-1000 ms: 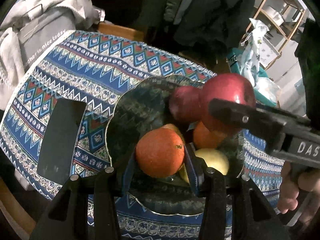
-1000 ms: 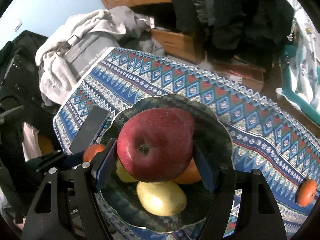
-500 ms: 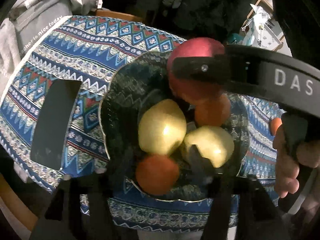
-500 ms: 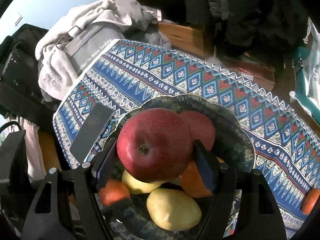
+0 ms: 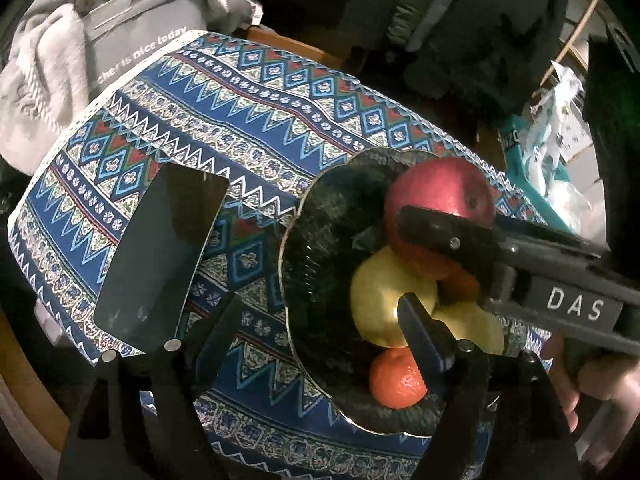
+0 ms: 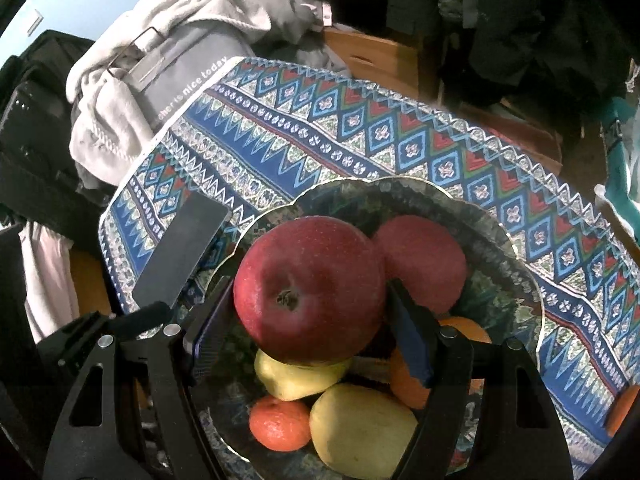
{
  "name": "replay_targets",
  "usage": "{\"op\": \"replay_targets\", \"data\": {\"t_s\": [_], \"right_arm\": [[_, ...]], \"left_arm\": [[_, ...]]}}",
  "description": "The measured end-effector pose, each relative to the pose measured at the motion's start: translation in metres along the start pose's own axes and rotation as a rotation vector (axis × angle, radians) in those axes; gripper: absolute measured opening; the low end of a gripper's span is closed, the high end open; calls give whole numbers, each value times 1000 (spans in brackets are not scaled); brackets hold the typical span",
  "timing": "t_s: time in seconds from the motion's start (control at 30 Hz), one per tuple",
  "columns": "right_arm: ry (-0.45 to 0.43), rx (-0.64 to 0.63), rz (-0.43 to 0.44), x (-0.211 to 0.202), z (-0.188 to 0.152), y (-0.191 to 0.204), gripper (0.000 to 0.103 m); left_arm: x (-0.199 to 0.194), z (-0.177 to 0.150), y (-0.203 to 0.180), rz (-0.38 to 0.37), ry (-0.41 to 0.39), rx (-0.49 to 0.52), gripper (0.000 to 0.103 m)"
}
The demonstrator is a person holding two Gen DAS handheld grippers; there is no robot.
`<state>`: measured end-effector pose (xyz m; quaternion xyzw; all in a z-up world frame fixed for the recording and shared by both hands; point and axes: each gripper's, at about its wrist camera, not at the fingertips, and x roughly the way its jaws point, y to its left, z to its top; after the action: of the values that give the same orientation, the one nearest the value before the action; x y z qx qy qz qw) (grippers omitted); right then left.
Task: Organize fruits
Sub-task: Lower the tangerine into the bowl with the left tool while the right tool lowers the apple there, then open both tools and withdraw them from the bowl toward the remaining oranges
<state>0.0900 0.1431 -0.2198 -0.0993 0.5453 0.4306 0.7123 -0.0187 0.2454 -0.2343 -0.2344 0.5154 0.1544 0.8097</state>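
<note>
My right gripper (image 6: 306, 316) is shut on a big red apple (image 6: 308, 288) and holds it over the dark patterned bowl (image 6: 496, 224). The bowl holds a second red apple (image 6: 424, 264), two yellow fruits (image 6: 360, 428), a small orange (image 6: 276, 424) and another orange (image 6: 464, 330). My left gripper (image 5: 320, 312) is open and empty at the bowl's (image 5: 316, 248) near left rim. The released orange (image 5: 396, 380) lies in the bowl by its right finger. The held apple (image 5: 440, 196) and right gripper show in the left wrist view.
A black phone (image 5: 160, 256) lies on the patterned tablecloth (image 5: 248, 112) left of the bowl. A loose orange (image 6: 624, 408) lies on the cloth at the right. Grey clothes (image 6: 168, 52) are piled beyond the table's far left edge.
My left gripper let go of the orange into the bowl, opened, and pulled back to the left. My right gripper kept the red apple over the bowl.
</note>
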Motion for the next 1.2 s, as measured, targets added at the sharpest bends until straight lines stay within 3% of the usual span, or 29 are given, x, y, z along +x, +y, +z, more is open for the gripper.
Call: {"op": "replay_targets", "data": {"t_s": [0.27, 0.63, 1.2], "right_arm": [[13, 7, 4, 4, 0, 2, 76], [-49, 39, -19, -22, 0, -9, 76], [-158, 65, -114, -102, -23, -30, 76]], "left_arm": [[1, 1, 0, 17, -11, 12, 81], [-11, 5, -4, 21, -49, 26, 81], [-56, 7, -47, -26, -138, 108, 81]]}}
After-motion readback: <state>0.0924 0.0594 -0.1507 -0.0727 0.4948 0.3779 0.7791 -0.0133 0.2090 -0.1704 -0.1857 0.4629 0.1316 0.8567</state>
